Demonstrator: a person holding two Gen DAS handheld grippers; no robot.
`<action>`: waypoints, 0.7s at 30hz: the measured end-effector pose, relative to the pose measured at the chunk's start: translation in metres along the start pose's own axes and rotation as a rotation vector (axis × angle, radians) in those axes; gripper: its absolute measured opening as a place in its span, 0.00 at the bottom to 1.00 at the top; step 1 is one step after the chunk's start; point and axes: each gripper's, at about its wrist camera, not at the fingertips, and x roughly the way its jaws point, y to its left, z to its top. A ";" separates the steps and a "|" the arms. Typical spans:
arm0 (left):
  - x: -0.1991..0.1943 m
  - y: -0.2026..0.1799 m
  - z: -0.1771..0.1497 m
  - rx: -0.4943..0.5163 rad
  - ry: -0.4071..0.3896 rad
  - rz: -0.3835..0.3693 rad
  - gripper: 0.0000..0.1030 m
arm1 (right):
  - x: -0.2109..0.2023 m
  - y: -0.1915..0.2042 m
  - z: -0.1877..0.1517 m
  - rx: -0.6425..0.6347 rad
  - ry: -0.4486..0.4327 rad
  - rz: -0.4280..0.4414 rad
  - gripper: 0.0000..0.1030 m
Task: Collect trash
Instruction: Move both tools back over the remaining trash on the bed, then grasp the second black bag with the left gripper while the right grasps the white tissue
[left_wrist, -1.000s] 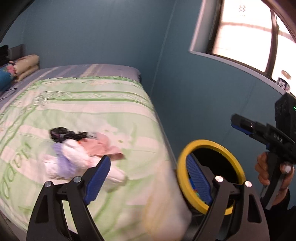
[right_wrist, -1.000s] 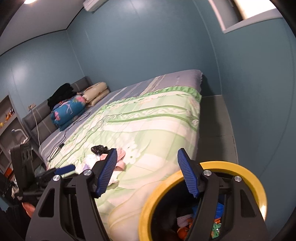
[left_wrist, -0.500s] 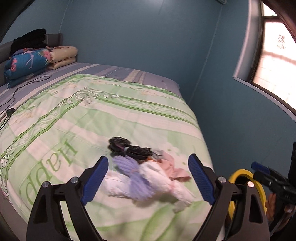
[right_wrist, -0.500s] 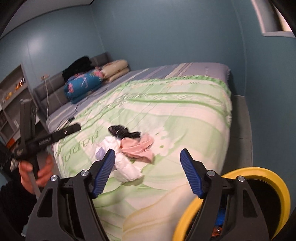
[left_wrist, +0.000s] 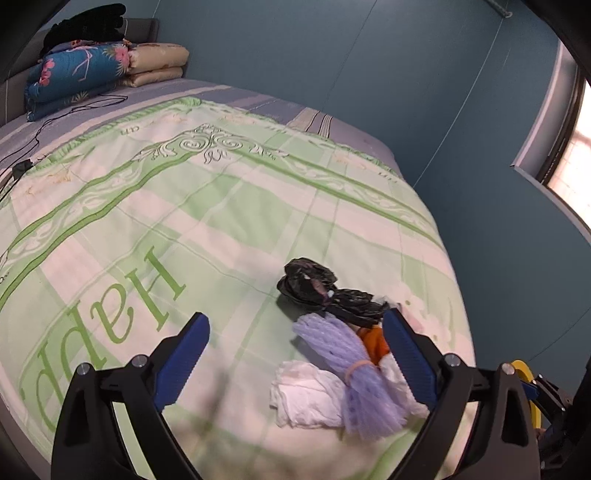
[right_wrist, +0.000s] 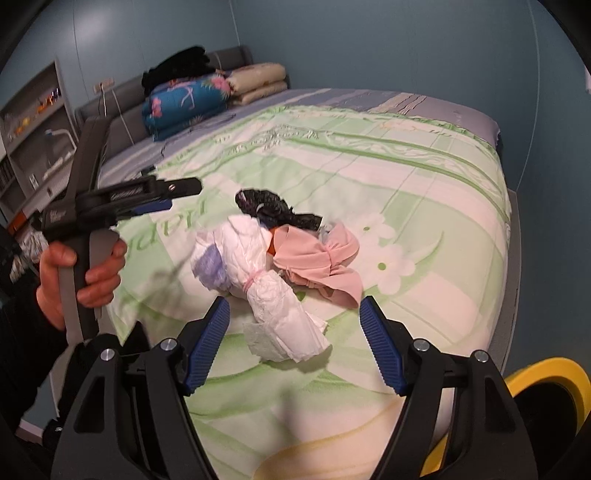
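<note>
A small heap of trash lies on the green bedspread (left_wrist: 184, 206) near the bed's foot corner: a black plastic bag (left_wrist: 317, 286) (right_wrist: 273, 210), a purple foam net (left_wrist: 351, 365), white crumpled paper (left_wrist: 306, 395) (right_wrist: 273, 295) and a pink bag (right_wrist: 317, 254). My left gripper (left_wrist: 295, 354) is open and empty, just short of the heap. My right gripper (right_wrist: 293, 343) is open and empty, with the white paper between its fingers' line of sight. The left gripper also shows in the right wrist view (right_wrist: 162, 195).
A yellow-rimmed bin (right_wrist: 550, 391) (left_wrist: 526, 387) stands on the floor at the bed's corner. Folded blankets (left_wrist: 92, 70) and a cable (left_wrist: 44, 125) lie at the head of the bed. A blue wall and a window (left_wrist: 580, 140) are on the right. Shelves (right_wrist: 33, 122) stand at far left.
Both grippers swung from the bin toward the bed and moved closer to the heap of trash, which now looms larger. Both stay open.
</note>
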 end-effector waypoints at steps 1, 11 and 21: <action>0.007 0.000 0.001 0.005 0.012 0.007 0.88 | 0.004 0.001 0.000 -0.009 0.009 -0.004 0.67; 0.061 -0.003 0.021 0.042 0.062 0.022 0.89 | 0.036 0.013 0.000 -0.079 0.062 -0.033 0.67; 0.105 -0.004 0.027 0.036 0.115 -0.019 0.87 | 0.059 0.016 0.002 -0.096 0.104 -0.030 0.66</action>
